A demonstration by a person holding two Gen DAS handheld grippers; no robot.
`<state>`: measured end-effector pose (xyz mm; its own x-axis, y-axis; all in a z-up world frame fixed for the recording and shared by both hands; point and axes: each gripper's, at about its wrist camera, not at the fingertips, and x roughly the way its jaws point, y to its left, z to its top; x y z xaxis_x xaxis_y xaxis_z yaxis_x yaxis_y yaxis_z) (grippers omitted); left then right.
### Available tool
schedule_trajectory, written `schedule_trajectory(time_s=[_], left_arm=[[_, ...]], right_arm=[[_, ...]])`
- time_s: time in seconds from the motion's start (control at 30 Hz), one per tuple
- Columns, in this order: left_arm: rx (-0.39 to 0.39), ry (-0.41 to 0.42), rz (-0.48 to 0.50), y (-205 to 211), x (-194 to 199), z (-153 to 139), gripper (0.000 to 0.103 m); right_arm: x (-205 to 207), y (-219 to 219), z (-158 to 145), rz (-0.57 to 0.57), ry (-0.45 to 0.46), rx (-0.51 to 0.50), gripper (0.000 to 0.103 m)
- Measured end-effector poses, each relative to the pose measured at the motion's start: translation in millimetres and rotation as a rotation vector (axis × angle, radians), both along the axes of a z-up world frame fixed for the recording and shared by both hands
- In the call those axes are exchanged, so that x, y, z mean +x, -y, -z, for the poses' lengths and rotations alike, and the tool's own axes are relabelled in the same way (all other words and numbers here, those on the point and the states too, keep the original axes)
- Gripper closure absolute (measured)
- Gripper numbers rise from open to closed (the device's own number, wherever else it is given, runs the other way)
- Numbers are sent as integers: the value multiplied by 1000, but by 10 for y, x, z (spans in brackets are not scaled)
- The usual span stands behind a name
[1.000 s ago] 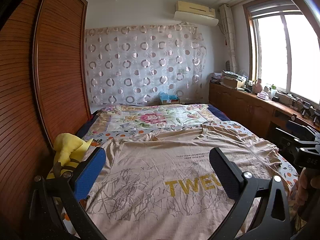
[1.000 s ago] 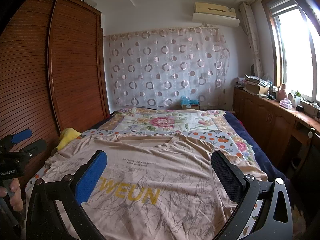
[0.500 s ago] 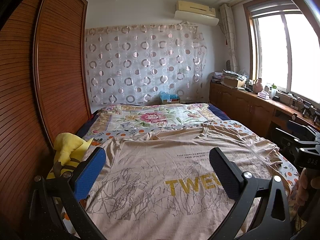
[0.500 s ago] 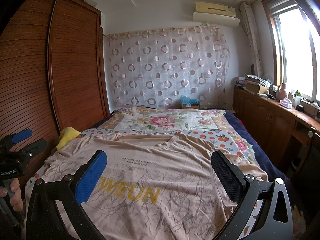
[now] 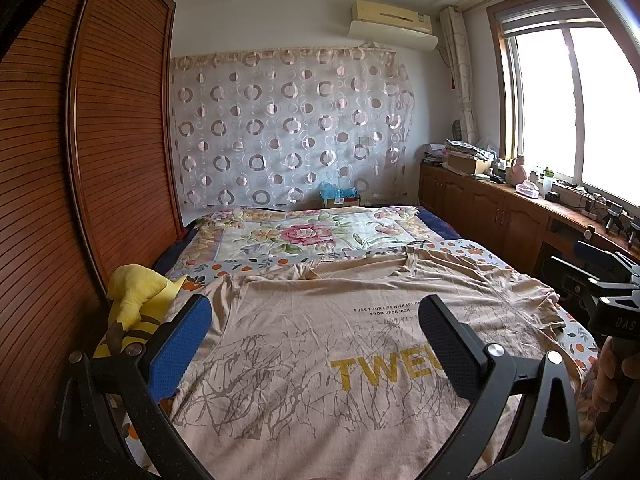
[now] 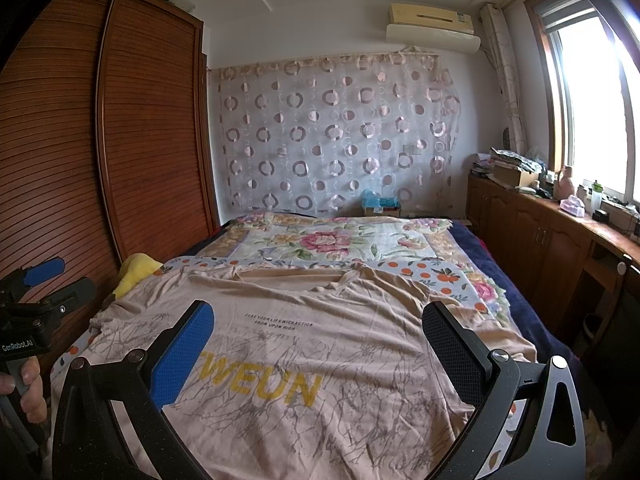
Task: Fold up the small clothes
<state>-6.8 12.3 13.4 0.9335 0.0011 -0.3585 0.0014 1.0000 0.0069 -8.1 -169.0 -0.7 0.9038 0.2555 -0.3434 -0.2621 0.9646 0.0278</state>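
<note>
In the left wrist view, the left gripper (image 5: pixel 314 332), a black frame with one blue textured pad and one black, hovers with its jaws spread wide and nothing between them above the beige short-sleeved T-shirt (image 5: pixel 320 344) printed with grey branch lines, which lies face up and spread nearly flat on the bed with the floral quilt (image 5: pixel 304 236). The shirt's neckline points toward the far wall and its hem runs out of frame below the gripper. On its left edge the cloth stops near a yellow plush toy with brown stripes (image 5: pixel 134 300) wedged against the slatted brown wooden wardrobe (image 5: pixel 80 184), so little room is left on that side; the right sleeve bunches at the mattress edge near the right gripper (image 5: pixel 596 276), seen here side-on. Yellow letters read "TWEU", cut off by a finger, and small black print reads "FUSE YOUR LIFE WITH ACTION FROM UPON HIGH"; "DAS" shows on the other tool. In the right wrist view, the right gripper's jaws also stand wide and empty over the shirt, the lettering reads "WEUN", and open floor runs between the bed's right edge and the low wooden cabinet under the window (image 6: pixel 544 240). Only this view shows "GenRobot.AI" on the left tool and the left hand (image 6: pixel 24 384) gripping its handle.
</note>
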Motion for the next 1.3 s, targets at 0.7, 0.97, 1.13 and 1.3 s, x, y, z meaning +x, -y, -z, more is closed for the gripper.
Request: schedule_trajectory(time_s=[0.7,0.97,1.13,1.3], left_arm=[[1,4,1,-7,6,23,0],[1,3,1,-10,0,16,0],[1,2,1,-4,4,25,0],[-1,-26,-11,-64,54,79,0]], right_arm=[[-10,-3,-14,-3,3,-2,0],[-9,-1,-13,-4,2,-2,0],[-2,-8,-7,-8,-1,-2,0],[46,-31,41,-34,-14,-4,0]])
